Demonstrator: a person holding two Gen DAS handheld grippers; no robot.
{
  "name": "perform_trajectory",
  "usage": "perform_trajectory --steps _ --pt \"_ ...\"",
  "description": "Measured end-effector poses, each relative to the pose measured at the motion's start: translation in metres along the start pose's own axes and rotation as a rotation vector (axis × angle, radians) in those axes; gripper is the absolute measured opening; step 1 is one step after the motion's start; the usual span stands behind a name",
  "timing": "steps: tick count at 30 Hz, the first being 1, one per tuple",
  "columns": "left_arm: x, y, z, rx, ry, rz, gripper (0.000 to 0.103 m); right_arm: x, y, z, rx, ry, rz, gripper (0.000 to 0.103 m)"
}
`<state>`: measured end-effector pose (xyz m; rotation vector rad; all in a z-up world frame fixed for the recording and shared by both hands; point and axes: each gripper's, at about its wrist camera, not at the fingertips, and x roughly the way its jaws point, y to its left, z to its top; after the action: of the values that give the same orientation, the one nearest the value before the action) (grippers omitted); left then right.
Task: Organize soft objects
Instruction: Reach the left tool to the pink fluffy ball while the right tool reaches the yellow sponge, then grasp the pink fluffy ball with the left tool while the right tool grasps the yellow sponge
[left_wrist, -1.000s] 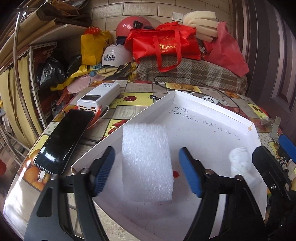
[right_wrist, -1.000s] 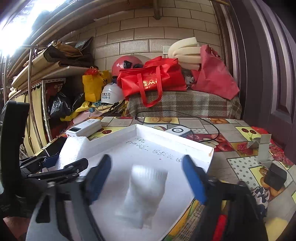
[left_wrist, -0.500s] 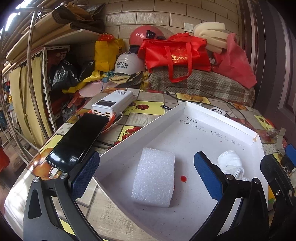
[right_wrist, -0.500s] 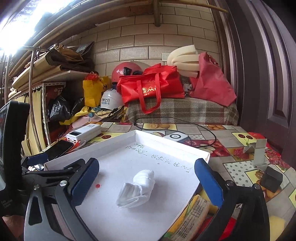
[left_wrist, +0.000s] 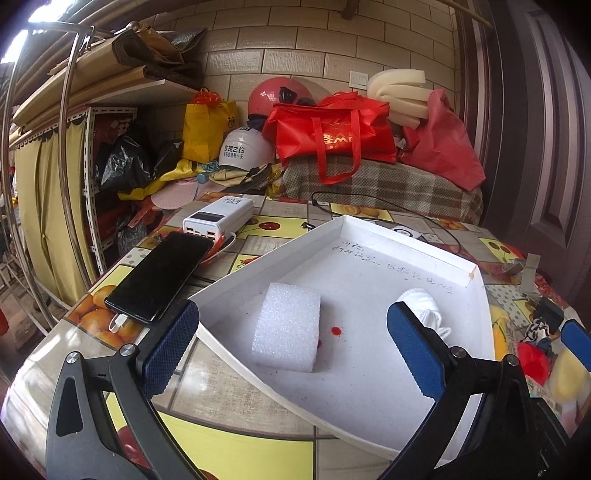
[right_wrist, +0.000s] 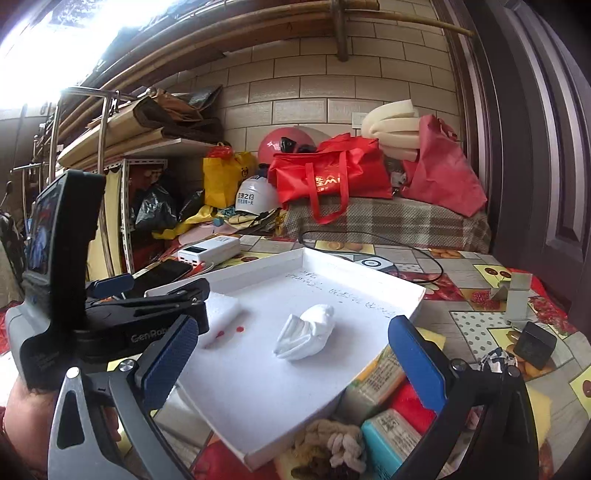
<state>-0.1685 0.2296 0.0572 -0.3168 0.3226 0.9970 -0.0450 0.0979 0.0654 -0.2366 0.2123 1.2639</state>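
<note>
Both my tongs stand wide apart and empty over the counter. The left tongs hang just short of the white foam block, which lies flat near the left wall of the white tray. The right tongs frame the rolled white cloth, lying loose toward the tray's right side. The two pieces sit apart from each other on the tray floor, with small red spots between them. Judging by the pile of soft items heaped beside the tray's near right corner, the next step is to fetch another piece from there. To do it well, I would lower my right tongs squarely over one item, close only until it gives slightly, and lift clear of the tray's thin wall, as a snag could tip the tray.
</note>
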Motion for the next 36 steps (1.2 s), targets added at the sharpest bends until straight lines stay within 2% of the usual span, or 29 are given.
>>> perform_trajectory --steps 3,6,12,15,19,20,22,25,30,33,35,36 --pt "-0.015 -0.013 -0.005 0.049 -0.035 -0.033 0.103 -0.019 -0.007 -0.007 -0.007 0.024 0.023 0.103" --pt "-0.030 -0.032 -0.012 0.116 -0.049 -0.099 0.103 -0.035 -0.029 -0.014 0.021 0.046 0.002 0.103" --pt "-0.065 -0.077 -0.033 0.239 -0.030 -0.364 0.103 -0.063 -0.108 -0.028 0.156 0.084 -0.140 0.103" --pt "-0.077 -0.110 -0.044 0.338 0.024 -0.511 0.103 -0.071 -0.150 -0.034 0.200 0.128 -0.197 0.103" --pt "-0.082 -0.158 -0.063 0.475 0.189 -0.708 0.103 -0.075 -0.178 -0.042 0.200 0.191 -0.189 0.103" --pt "-0.083 -0.169 -0.068 0.511 0.219 -0.717 0.103 -0.075 -0.176 -0.043 0.180 0.200 -0.177 0.103" --pt "-0.085 -0.187 -0.078 0.578 0.244 -0.687 0.103 -0.074 -0.165 -0.044 0.120 0.208 -0.153 0.103" --pt "-0.082 -0.200 -0.086 0.622 0.291 -0.678 0.101 -0.062 -0.146 -0.044 0.015 0.253 -0.137 0.103" --pt "-0.067 -0.204 -0.095 0.629 0.400 -0.667 0.083 -0.040 -0.141 -0.041 -0.012 0.295 -0.110 0.101" --pt "-0.056 -0.207 -0.096 0.614 0.452 -0.671 0.083 -0.026 -0.145 -0.043 0.005 0.354 -0.084 0.087" --pt "-0.050 -0.209 -0.097 0.606 0.481 -0.672 0.080 -0.019 -0.147 -0.046 0.016 0.393 -0.065 0.070" --pt "-0.049 -0.209 -0.097 0.604 0.486 -0.671 0.073 -0.017 -0.148 -0.047 0.021 0.408 -0.057 0.056"
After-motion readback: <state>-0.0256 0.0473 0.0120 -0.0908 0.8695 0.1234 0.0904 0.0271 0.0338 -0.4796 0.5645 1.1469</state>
